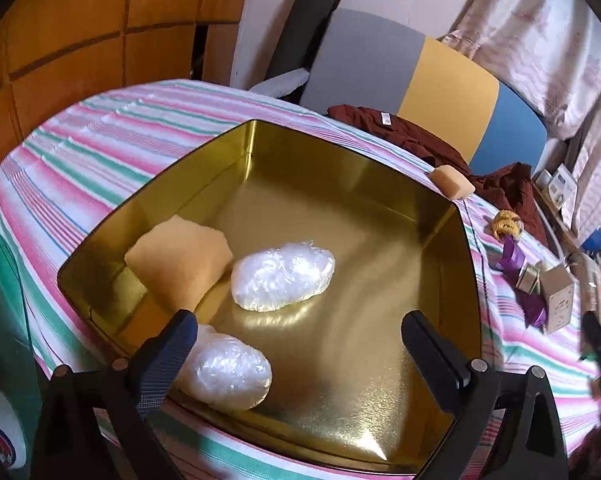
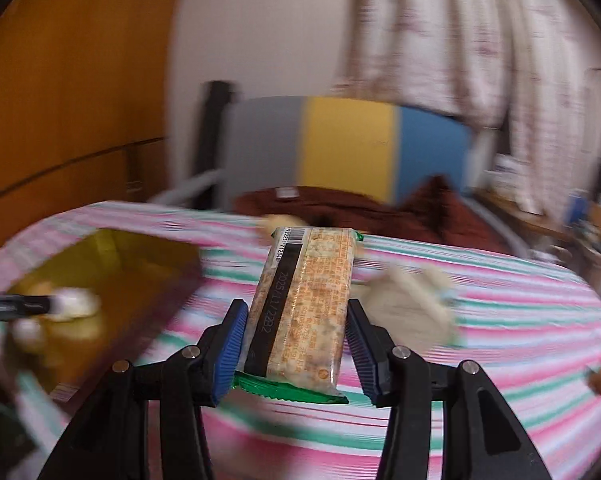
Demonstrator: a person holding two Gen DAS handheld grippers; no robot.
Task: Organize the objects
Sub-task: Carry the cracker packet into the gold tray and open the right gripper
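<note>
Covering the bed, a striped sheet (image 1: pixel 100 148) bears a gold tin (image 1: pixel 340 216); left fingers (image 1: pixel 432 344) wide, right fingers (image 2: pixel 236 344) holding a snack pack (image 2: pixel 304 312).

Motion blur smears the gold tin (image 2: pixel 100 264) and pale object (image 2: pixel 408 304) beyond telling.

You could read a printed date, "2025/11/22B2", along the black stripe of the clear, green-ended plastic snack packet (image 2: pixel 300 312); digits beside the barcode at its far end were too small to read.
</note>
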